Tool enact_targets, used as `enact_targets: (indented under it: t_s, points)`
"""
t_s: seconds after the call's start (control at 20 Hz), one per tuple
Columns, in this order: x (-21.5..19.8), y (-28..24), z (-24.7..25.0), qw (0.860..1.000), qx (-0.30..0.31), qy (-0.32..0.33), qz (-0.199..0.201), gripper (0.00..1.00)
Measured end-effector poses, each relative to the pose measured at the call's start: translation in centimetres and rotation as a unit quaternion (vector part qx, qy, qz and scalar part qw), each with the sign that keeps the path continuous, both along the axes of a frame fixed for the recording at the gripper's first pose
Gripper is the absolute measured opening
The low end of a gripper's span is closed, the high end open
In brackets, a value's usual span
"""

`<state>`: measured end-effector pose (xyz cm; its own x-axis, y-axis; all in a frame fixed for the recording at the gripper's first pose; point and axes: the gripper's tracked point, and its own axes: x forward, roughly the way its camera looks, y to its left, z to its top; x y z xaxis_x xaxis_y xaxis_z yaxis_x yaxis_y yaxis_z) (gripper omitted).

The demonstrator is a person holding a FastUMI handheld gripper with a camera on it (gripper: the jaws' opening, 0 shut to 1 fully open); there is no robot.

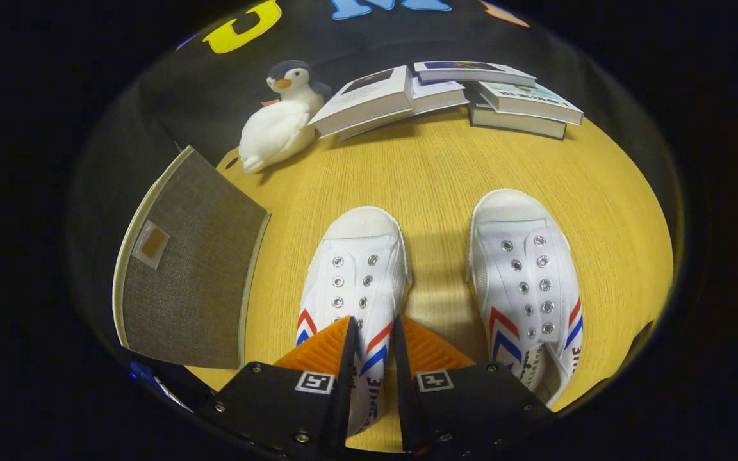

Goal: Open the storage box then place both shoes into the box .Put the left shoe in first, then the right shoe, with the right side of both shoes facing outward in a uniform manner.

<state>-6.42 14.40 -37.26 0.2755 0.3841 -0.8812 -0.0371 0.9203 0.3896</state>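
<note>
Gripper on a shoe

Gripper view: the gripper (372, 333) pinches the side wall of the left shoe (353, 269) at 6 o'clock on the bench (446, 166). The right shoe (526, 275) sits at 4 o'clock. The storage box (189, 275) lid stands open at 9 o'clock.

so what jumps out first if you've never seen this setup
Two white shoes with red and blue stripes lie side by side on the wooden table, toes pointing away. The gripper has its fingers nearly closed around the side wall of the left shoe, with the right shoe beside it. A raised grey box lid stands left, a plush penguin and books beyond.
</note>
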Motion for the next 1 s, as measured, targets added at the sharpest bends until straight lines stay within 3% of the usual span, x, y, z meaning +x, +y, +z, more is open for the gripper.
enact_targets:
  t_s: [0.2, 0.25, 0.3, 0.45, 1.0]
  points:
    - [0.0, -1.0, 0.0, 1.0, -0.013, 0.024, -0.016, 0.32]
    - [1.3, 0.8, -4.7, 0.998, 0.016, 0.031, -0.061, 0.32]
    - [0.9, -0.2, -2.3, 0.996, 0.021, 0.047, -0.079, 0.02]
    - [-0.1, -1.2, -2.9, 0.989, 0.063, 0.074, -0.112, 0.02]
    - [0.0, -1.7, -2.9, 0.985, 0.108, 0.055, -0.12, 0.02]
